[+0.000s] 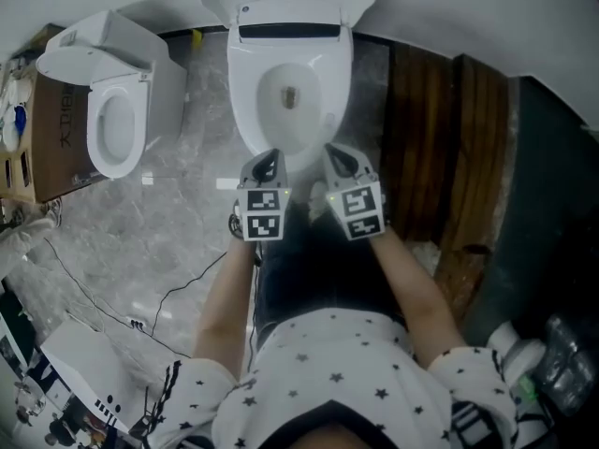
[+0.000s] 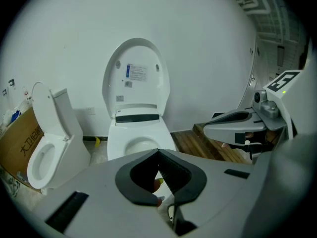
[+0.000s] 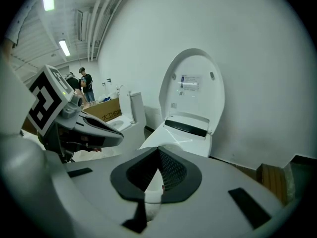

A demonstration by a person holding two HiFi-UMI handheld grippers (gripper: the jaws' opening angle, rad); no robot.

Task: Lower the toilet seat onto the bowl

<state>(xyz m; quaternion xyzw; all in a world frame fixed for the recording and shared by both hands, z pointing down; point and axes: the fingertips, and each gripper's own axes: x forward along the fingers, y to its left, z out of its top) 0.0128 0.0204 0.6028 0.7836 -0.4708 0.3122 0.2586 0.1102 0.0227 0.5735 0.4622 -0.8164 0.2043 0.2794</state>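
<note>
Currently the left tool [image 2: 158, 153] has its two dark jaws pressed together at the tips, with nothing gripped between them. The right tool [image 3: 158, 151] is the same: jaws together and empty. In the head view a person's forearms hold both tools side by side, just in front of the toilet's front rim and above it. They point down and forward at the toilet, and neither touches it.

The toilet seat [image 1: 245, 101] appears to lie flat on the bowl [image 1: 292, 124], as a white ring around the oval opening. Behind the seat, the lid [image 2: 136, 76] stands upright against the white wall, its inner face with a small printed label turned toward the tools. A dark strip runs across the toilet at the foot of the lid.

Left of the toilet stands a second toilet [image 1: 117, 110], its lid also raised, and further left is a cardboard box [image 1: 47, 129]. Right of the toilet is a wooden platform [image 1: 440, 129]. The floor [image 1: 178, 223] in front of the toilet is grey, marble-patterned tile.

Judging from this, the seat looks already down, so the step in hand is likely checking it and clearing away. To do that well:
- Hold both tools shut and clear of the toilet's front rim, so they do not catch the seat.
- Confirm the ring sits evenly on both sides of the bowl, with no gap at the front.
- Leave the upright lid alone, since a knock could send it falling onto the seat.
</note>
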